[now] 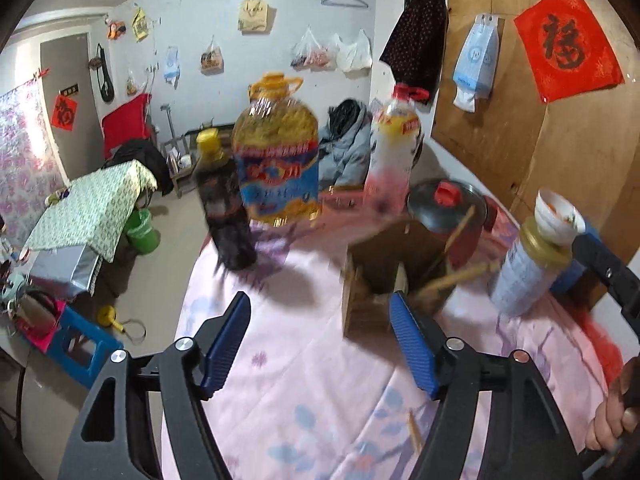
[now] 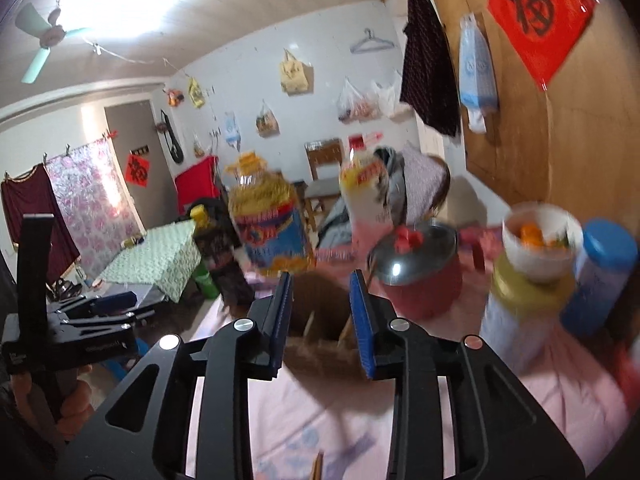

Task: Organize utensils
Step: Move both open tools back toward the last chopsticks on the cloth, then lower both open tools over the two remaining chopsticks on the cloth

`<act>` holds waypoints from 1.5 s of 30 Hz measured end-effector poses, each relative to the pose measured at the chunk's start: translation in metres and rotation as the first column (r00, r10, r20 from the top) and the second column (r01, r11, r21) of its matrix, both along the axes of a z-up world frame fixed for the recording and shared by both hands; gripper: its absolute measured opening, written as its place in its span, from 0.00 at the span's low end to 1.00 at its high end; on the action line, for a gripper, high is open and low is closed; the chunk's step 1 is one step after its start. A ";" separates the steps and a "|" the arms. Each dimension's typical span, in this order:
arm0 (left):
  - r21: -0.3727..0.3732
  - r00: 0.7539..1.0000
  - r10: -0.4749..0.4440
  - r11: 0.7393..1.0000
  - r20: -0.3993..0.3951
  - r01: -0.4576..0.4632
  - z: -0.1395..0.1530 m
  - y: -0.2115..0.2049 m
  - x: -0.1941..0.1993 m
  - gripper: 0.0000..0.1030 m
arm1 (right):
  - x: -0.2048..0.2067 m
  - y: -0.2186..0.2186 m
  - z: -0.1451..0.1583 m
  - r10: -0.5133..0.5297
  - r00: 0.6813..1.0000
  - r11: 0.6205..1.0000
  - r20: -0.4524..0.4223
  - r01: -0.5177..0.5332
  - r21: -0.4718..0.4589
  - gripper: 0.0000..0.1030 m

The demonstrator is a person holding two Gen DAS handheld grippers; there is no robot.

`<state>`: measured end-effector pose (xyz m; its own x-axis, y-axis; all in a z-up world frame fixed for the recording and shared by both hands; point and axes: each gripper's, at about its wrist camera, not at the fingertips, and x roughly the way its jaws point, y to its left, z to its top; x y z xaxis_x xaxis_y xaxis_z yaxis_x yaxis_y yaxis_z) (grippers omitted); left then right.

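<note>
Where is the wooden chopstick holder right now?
In the left wrist view, the wooden chopstick holder stands right of centre on the pink cloth, before the red pot.

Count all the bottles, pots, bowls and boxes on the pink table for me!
Bottles: 4, namely the dark sauce bottle with yellow cap, the big yellow oil jug, the white bottle with red cap and the pale bottle with gold lid.
Pots: 1, the red pot with dark lid.
Bowls: 1, the white bowl.
Boxes: 1, the brown wooden utensil box.
Total: 7
</note>
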<state>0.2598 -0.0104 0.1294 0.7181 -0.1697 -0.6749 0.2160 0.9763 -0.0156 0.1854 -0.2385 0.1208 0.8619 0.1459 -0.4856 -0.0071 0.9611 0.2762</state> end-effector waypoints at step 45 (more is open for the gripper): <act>0.077 0.973 0.164 0.985 -0.165 -0.153 -0.086 -0.028 -0.174 0.84 | -0.195 -0.014 -0.101 0.040 0.955 0.998 -0.293 -0.052 -0.035 0.54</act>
